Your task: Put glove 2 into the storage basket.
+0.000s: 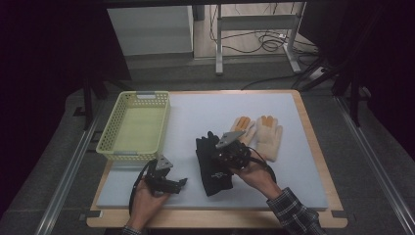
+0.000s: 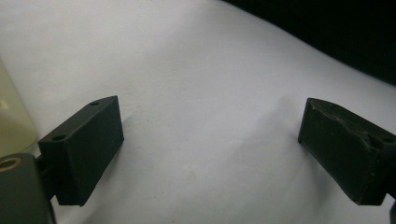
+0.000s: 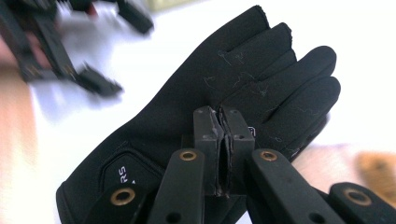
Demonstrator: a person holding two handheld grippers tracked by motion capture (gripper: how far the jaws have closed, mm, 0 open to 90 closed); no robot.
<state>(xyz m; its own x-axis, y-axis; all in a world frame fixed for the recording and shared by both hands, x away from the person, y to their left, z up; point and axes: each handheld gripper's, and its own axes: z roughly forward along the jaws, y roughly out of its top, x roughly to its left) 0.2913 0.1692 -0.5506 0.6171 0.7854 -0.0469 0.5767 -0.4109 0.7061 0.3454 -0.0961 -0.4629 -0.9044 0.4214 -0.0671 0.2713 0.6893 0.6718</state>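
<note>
White mat [image 1: 195,115]: one basket [image 1: 134,126], seemingly two black gloves [image 1: 212,164] (stacked), two cream gloves [image 1: 259,133].

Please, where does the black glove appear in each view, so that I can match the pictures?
High view: black glove at centre, under the right gripper.
Left gripper view: not in it.
Right gripper view: glove across the middle, behind the closed jaws.
Shared landmark: the white mat.

- The black glove [image 3: 224,98], near its cuff, carries a small patch with the white letters "RS", seen in the right gripper view.
- A tiny pale mark beside them is unreadable.
</note>
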